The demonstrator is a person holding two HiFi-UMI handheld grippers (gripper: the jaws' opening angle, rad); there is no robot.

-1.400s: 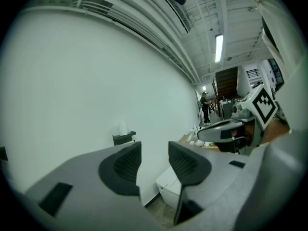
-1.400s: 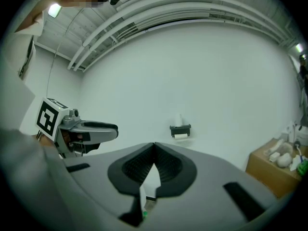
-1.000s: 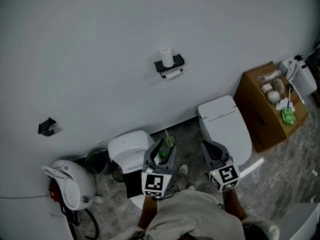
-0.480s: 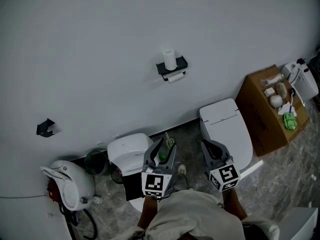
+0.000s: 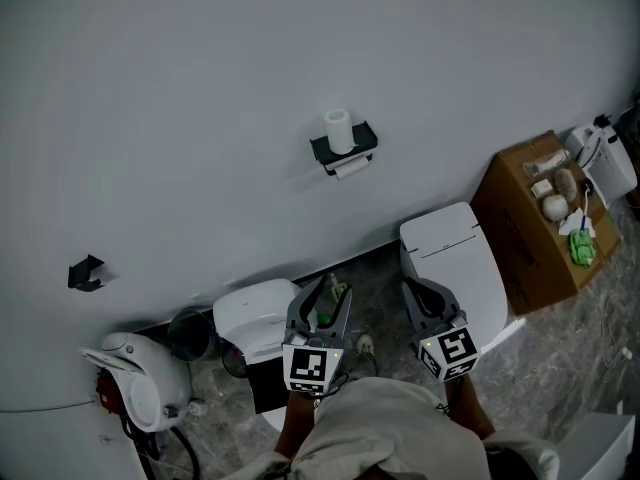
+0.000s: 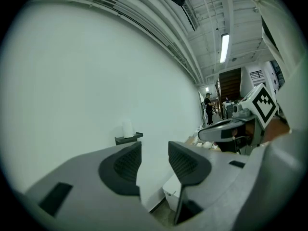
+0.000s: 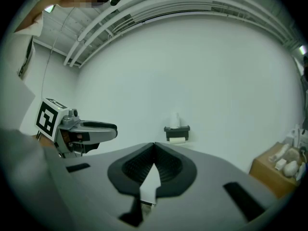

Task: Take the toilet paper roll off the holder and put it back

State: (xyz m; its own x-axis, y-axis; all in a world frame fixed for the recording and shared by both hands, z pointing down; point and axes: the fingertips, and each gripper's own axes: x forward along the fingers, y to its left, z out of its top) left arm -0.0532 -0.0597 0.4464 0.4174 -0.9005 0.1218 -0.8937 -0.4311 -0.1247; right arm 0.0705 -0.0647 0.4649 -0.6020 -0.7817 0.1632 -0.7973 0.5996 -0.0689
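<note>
A white toilet paper roll [image 5: 339, 131] stands upright on top of a black wall holder [image 5: 358, 144], and a second roll [image 5: 350, 168] hangs underneath it. Both gripper views show the roll far ahead on the wall: roll [image 6: 127, 129], roll [image 7: 176, 120], holder [image 7: 177, 130]. My left gripper [image 5: 325, 303] is held low in front of me, its jaws a little apart with nothing between them [image 6: 154, 150]. My right gripper [image 5: 418, 293] is beside it, its pads touching at the tips and empty [image 7: 154, 146]. Both are well short of the holder.
A white toilet [image 5: 455, 258] stands below the holder to the right, with a brown cardboard box [image 5: 525, 223] of small items beyond it. A white bin [image 5: 255, 318], a dark bucket [image 5: 190, 333] and a white appliance [image 5: 140, 383] sit left. A black hook [image 5: 85, 273] is on the wall.
The head view has shifted slightly, so the holder sits a little lower in the picture. Both grippers stay where they were, with their jaws unchanged.
</note>
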